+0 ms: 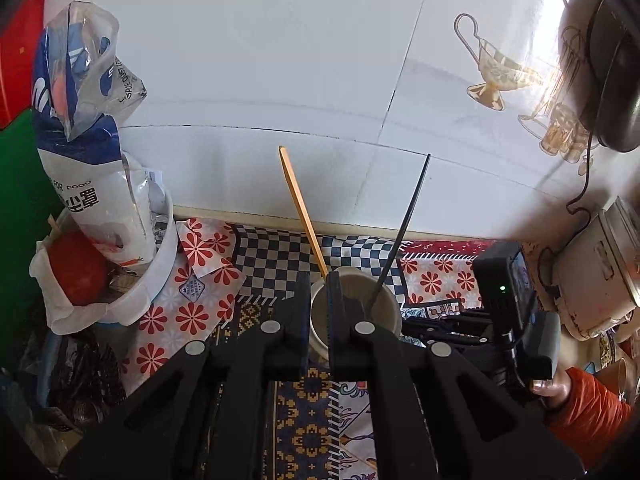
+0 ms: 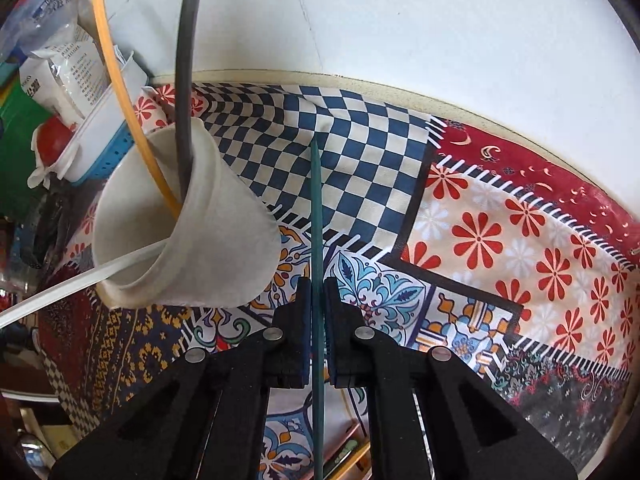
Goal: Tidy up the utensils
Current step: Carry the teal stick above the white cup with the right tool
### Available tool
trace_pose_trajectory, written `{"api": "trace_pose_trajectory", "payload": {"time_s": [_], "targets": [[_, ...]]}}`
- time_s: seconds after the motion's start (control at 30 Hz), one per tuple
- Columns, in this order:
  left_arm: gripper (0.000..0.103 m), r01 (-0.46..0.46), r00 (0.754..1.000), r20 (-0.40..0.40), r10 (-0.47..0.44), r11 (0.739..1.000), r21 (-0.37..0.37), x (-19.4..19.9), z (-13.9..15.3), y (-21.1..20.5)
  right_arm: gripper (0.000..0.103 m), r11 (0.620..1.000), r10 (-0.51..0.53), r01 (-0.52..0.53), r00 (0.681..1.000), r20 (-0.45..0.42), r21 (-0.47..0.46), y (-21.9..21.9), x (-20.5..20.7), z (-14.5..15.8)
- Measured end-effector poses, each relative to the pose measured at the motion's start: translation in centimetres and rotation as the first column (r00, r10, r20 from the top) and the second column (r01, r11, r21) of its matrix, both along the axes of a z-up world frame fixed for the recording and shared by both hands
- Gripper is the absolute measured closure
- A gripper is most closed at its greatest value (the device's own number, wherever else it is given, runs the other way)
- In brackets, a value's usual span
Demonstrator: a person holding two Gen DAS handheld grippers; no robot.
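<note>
right gripper (image 2: 318,292) pinches green chopstick (image 2: 317,208) beside cup (image 2: 224,240) rim.

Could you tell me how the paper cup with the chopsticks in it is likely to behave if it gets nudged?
The paper cup looks thin and light, so it would probably slide or tip easily. The long chopsticks lean well past its rim, likely making it top-heavy. The left gripper closes on the rim, which may dent.

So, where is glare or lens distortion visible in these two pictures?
Left wrist view: strong glare washes out the wall at upper right. Right wrist view: the fisheye bends the yellow chopstick and grey chopstick into curves; lighting is even.
</note>
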State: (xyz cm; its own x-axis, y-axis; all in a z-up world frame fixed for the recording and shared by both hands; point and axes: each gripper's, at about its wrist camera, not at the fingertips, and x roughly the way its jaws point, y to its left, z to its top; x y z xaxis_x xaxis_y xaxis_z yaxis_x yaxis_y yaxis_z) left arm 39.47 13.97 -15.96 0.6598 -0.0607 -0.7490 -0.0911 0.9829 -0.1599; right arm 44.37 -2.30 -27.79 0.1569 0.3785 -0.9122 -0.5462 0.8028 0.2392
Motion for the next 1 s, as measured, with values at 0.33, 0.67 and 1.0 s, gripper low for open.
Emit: {"api": "trace_pose_trajectory", "payload": {"time_s": [0.33,0.67,1.0], "targets": [[0.098,0.011,0.999,0.032,-0.011,1.000,0.006,-1.9,1.8,-1.0,0.098,1.000,0.004,-0.004,1.000,0.028,0.012,-3.4,-3.6,2.8],[0.098,0.002,0.999,0.048,-0.002,1.000,-0.002,-4.2,2.2,-0.8,0.098,0.985,0.056,-0.060,0.998,-0.031,-0.163,-6.1,-7.3,-1.7],[0.098,-0.034,0.999,0.029,0.034,0.999,-0.014,-5.1,1.7,0.1,0.089,0.994,-0.013,0.002,0.994,-0.108,-0.105,-5.4,-3.1,-1.8]]}}
